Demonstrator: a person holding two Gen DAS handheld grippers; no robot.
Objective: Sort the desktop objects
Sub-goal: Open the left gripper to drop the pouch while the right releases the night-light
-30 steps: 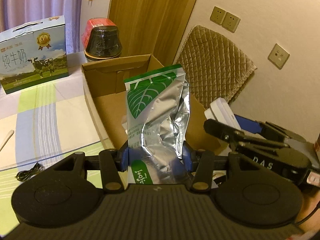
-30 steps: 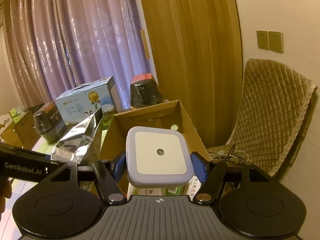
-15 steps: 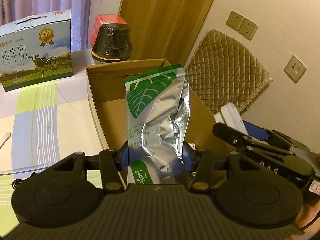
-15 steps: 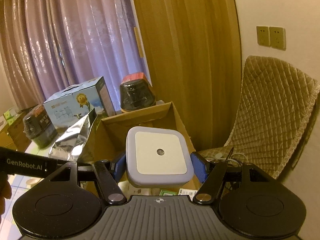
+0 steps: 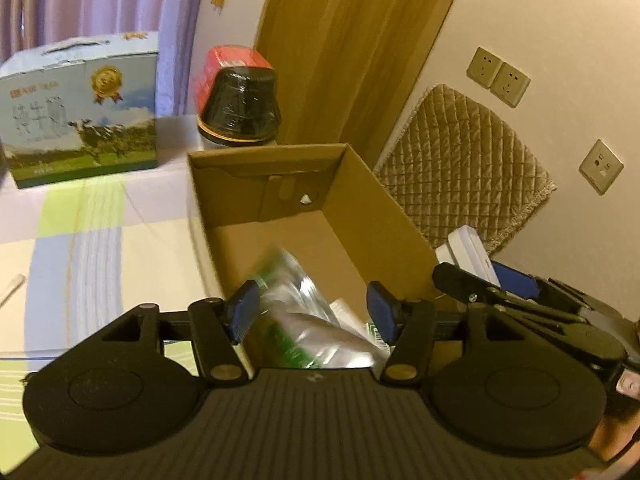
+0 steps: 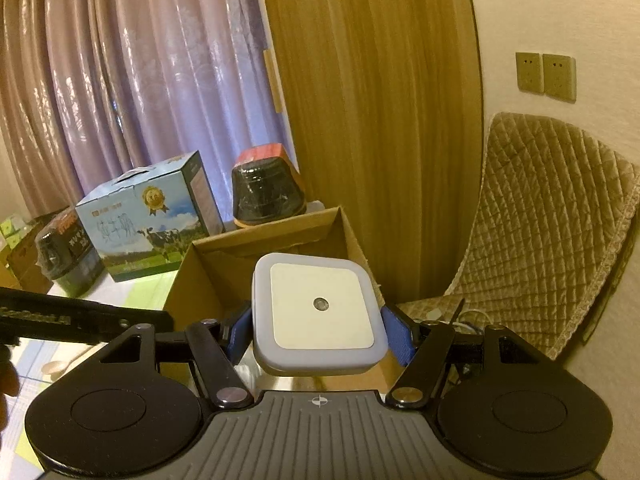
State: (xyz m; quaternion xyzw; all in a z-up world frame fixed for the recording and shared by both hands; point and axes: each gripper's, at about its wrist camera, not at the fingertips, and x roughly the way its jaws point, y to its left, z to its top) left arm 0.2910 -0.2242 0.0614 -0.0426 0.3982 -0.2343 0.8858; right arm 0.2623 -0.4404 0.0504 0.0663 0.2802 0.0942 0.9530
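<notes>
My left gripper [image 5: 312, 306] hovers open over the near end of an open cardboard box [image 5: 376, 208]. A silver and green foil bag [image 5: 320, 332] lies blurred inside the box just below the blue fingers, free of them. My right gripper [image 6: 318, 332] is shut on a square white night light [image 6: 320, 304], held above the box's near right corner [image 6: 208, 276]. In the left wrist view that gripper [image 5: 500, 292] and the light [image 5: 468, 252] sit just right of the box. The left gripper's body [image 6: 80, 320] shows at the left of the right wrist view.
A blue milk carton case [image 5: 80, 108] and a black pot with a red lid [image 5: 238, 108] stand behind the box on the checked tablecloth [image 5: 100, 248]. A quilted chair back [image 5: 460, 168] is at the right by the wall. A pale spoon end [image 5: 12, 288] lies far left.
The left gripper opened and the foil bag dropped from upright between its fingers down into the box. The right gripper still holds the night light and moved slightly closer to the box.
</notes>
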